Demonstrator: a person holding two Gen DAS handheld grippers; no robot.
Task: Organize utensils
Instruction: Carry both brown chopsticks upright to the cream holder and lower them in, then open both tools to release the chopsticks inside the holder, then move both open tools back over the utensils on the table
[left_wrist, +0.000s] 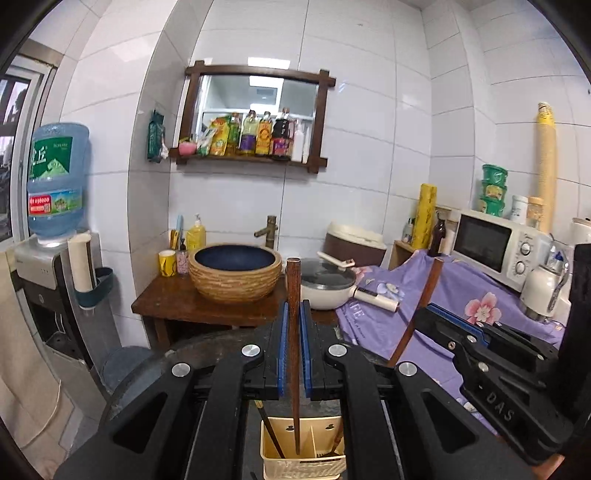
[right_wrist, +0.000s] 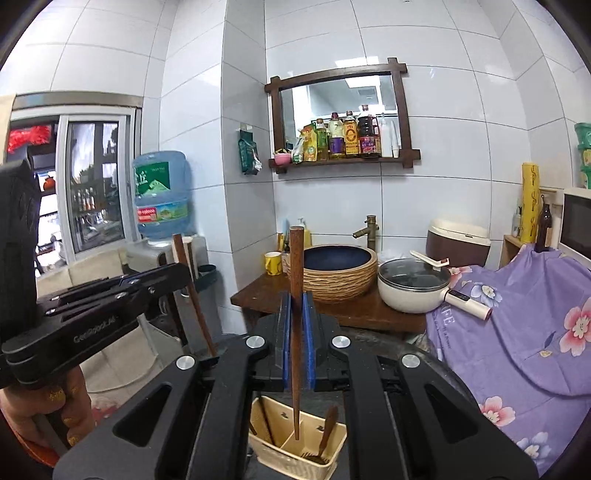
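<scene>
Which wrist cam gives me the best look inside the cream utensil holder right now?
Right wrist: the utensil holder shows its divider, rim and a wooden fork inside. In the left wrist view the utensil holder is squeezed between the gripper arms, with only a narrower slice visible.

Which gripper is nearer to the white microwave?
Right. The right gripper, gripping the right chopstick, is between the microwave and the left gripper, which grips the left chopstick farther left.

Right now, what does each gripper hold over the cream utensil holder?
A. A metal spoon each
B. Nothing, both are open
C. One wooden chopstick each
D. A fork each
C: the left gripper and right gripper each clamp an upright wooden chopstick above the holder.
</scene>
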